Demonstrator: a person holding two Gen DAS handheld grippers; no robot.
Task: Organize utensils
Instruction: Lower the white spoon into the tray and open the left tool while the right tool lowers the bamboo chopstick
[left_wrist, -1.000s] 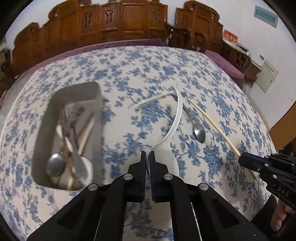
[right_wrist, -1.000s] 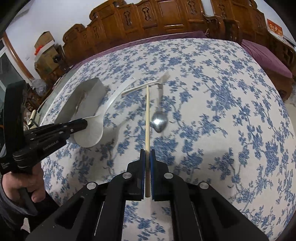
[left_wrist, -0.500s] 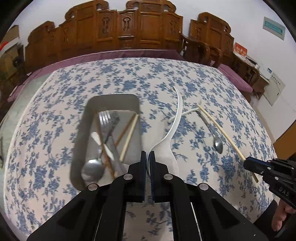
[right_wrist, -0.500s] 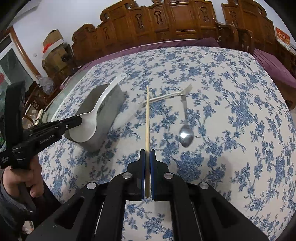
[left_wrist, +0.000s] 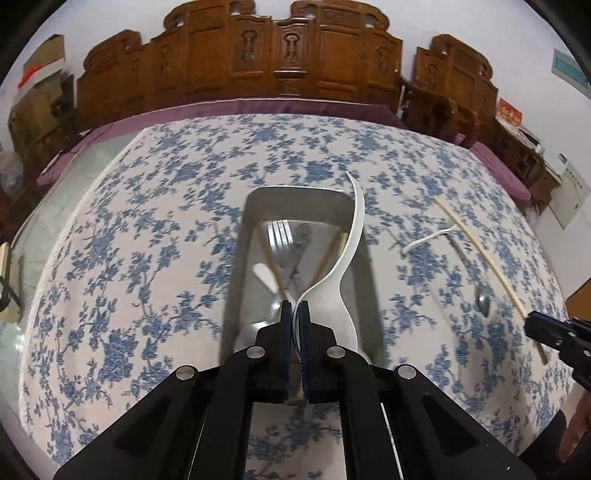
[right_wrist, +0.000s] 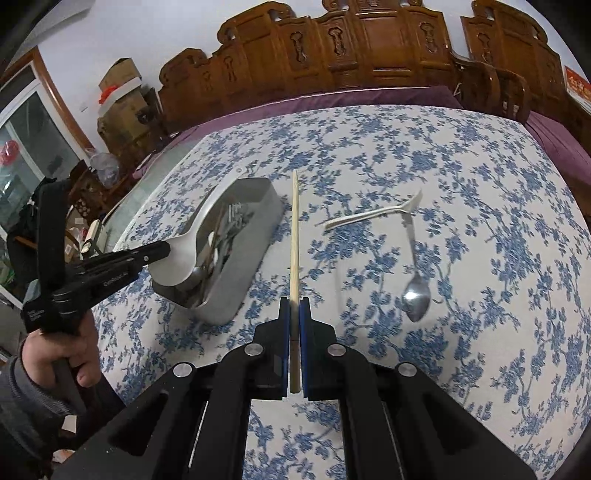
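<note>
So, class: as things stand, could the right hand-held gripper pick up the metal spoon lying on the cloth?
Probably not yet. The right hand-held gripper is shut on a chopstick, so its jaws are taken. The spoon itself lies uncovered nearby.

- Under me is a table (right_wrist: 480, 155) spread with a white cloth printed in blue flowers; a purple edge runs along its far side, below carved wooden seats.
- A metal tray (right_wrist: 236, 291) stands on the cloth to the left in my right camera, long side running near to far. It holds a fork, a spoon and some sticks.
- A white plastic fork (right_wrist: 373, 214) lies flat on the cloth right of the tray, well apart from it.
- A metal spoon (right_wrist: 415, 280) lies just beside that fork, its handle tip meeting the fork's head at the far end, bowl toward me.
</note>
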